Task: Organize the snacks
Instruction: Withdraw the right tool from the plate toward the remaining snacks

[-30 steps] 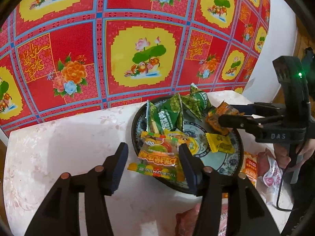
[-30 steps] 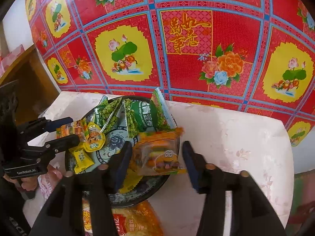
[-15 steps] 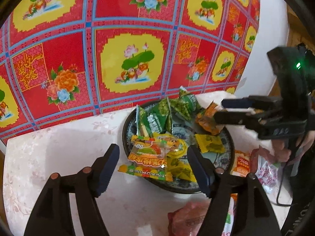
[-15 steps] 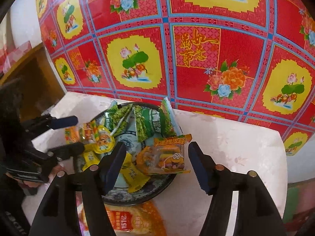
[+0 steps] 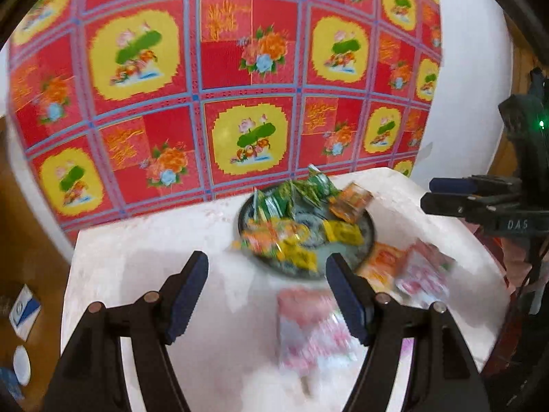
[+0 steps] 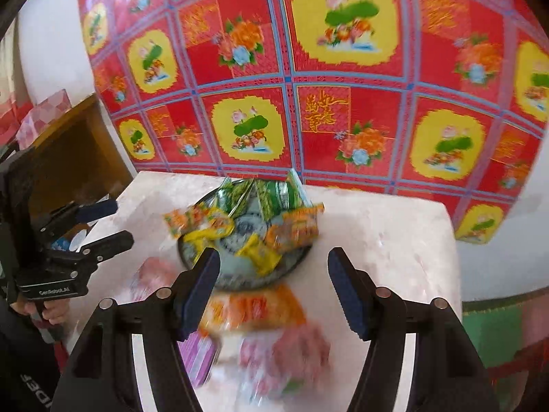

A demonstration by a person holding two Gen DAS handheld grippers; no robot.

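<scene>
We take the round, dark-rimmed plate (image 5: 369,237) with its blue-and-white pattern as our landmark; it sits on a pale, marbled tabletop (image 5: 144,267) whose surface looks smooth and slightly glossy. Heaped on the plate are the snacks (image 6: 254,219): crinkly foil-like sachets, green ones leaning together at the far rim, orange and yellow ones spread across the near half, all smeared by motion blur. Just outside the plate's near rim lies a flat orange packet (image 6: 254,307), and nearer to us than that a soft pink packet (image 6: 291,357) with a purple one (image 6: 202,357) beside it; their print is too blurred to read. Behind the plate hangs a woven-looking cloth (image 5: 240,79) in red squares with yellow floral panels and blue bands. Our left gripper (image 5: 266,295) hovers short of the plate's near rim, its ridged dark-blue pads (image 5: 187,295) wide apart with nothing between them. Our right gripper (image 6: 272,292) hangs over the near rim and the orange packet, likewise spread wide and empty. Both have just been opening.
</scene>
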